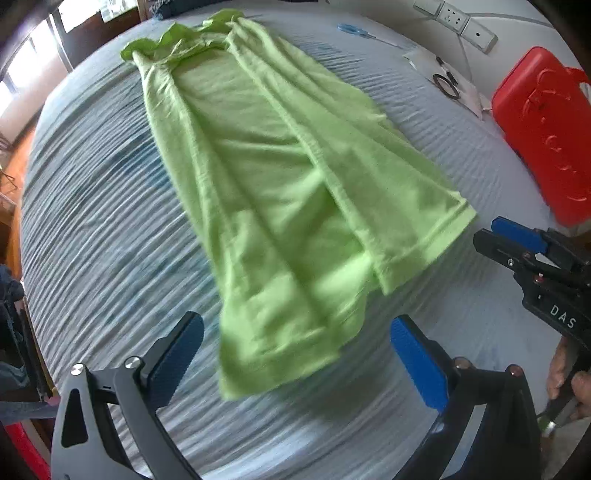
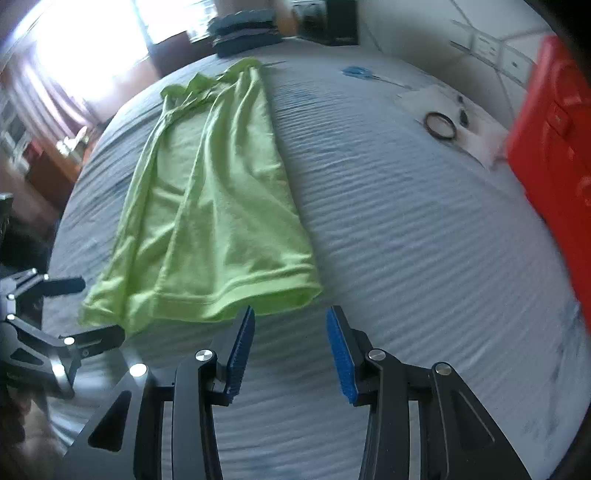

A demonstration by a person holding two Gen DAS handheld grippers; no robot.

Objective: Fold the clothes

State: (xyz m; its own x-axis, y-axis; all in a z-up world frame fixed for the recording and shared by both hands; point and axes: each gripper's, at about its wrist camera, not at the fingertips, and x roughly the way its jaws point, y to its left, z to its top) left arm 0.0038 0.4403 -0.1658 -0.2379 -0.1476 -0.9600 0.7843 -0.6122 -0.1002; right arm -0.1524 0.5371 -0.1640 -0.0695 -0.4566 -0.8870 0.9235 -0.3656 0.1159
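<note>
A lime green shirt (image 1: 266, 177) lies lengthwise on a bed with a pale ribbed cover (image 1: 110, 221), both sides folded in toward the middle, collar at the far end and hem toward the camera. Only the left wrist view shows the person's hand (image 1: 565, 376) on the right tongs' handle, and the wall sockets (image 1: 454, 18) are sharp there. Only the right wrist view shows a stack of dark folded cloth (image 2: 243, 31) past the collar and a bright window (image 2: 85, 48). Both views show a red case (image 1: 543, 129) at the right, blue scissors (image 1: 354, 30), and a dark ring (image 1: 446, 86) on white paper (image 1: 461, 79).

The left tongs (image 1: 295, 354) are spread wide, empty, straddling the hem without gripping it. The right tongs (image 2: 290, 350) are also spread, less widely, holding nothing, just short of the hem's right corner
</note>
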